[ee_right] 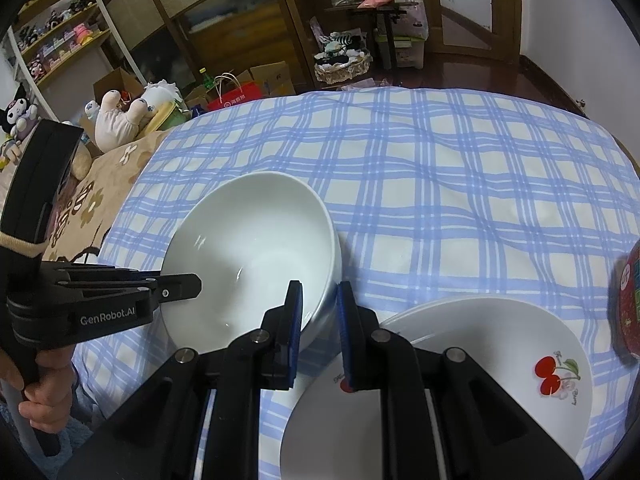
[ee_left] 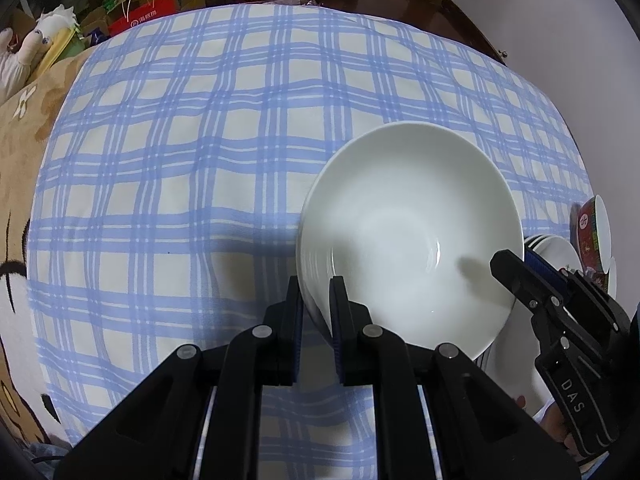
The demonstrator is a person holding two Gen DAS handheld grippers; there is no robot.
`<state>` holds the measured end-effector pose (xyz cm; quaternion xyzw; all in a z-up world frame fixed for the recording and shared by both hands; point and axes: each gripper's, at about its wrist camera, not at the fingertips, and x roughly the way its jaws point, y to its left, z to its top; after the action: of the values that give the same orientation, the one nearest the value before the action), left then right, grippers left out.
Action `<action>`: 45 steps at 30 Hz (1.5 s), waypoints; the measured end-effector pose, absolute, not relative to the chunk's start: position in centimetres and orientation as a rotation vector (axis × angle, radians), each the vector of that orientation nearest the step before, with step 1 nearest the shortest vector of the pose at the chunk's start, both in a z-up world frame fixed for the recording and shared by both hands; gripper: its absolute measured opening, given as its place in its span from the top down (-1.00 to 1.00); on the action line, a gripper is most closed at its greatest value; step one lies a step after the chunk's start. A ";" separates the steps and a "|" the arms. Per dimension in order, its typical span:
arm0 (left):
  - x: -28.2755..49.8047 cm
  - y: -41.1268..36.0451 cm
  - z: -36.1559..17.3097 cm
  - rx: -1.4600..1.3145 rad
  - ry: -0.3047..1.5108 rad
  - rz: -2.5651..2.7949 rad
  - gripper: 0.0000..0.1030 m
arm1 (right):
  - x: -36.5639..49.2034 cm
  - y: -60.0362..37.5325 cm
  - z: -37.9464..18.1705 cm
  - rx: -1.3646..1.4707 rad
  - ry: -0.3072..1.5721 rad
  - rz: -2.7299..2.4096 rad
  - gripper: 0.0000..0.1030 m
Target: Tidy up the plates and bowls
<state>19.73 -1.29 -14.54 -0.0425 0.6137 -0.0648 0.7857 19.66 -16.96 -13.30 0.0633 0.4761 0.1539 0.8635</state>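
White bowl (ee_left: 408,236) sits on blue-and-white checked cloth (ee_left: 200,160), upright or slightly tilted, cannot tell which. Surface beneath the cloth looks soft, maybe a bed; unclear.

Left gripper (ee_left: 316,292): jaws narrow, closed on the bowl's near rim, one pad outside the wall, one inside. In the right wrist view the same gripper (ee_right: 192,286) reaches in from the left, its tip over the bowl's rim; a hand (ee_right: 38,396) grips its handle at lower left.

Right gripper (ee_right: 320,300): jaws narrow, pinching the rim on the opposite side of the bowl (ee_right: 256,256) (blue pads either side of the wall). In the left wrist view it (ee_left: 516,264) comes in from the right, tip at the bowl's edge.

Stack of white plates (ee_right: 480,344) lies just right of the bowl, close beside it, top plate printed with red cherries (ee_right: 550,374). Red patterned bowl (ee_right: 628,300) at the far right edge, partly cut off.

Beyond the cloth: plush toys (ee_right: 124,116), red paper bag (ee_right: 236,94), wooden shelving (ee_right: 224,12)
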 end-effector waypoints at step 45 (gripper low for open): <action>17.2 -13.7 -2.8 0.136 0.978 -0.308 -0.72 | 14.4 -35.0 -2.3 0.174 0.764 -0.088 -1.00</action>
<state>17.16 -13.69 -2.78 0.0648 0.4673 -0.1470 0.8694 14.40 -34.96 -2.27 0.0850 0.3722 -0.0430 0.9233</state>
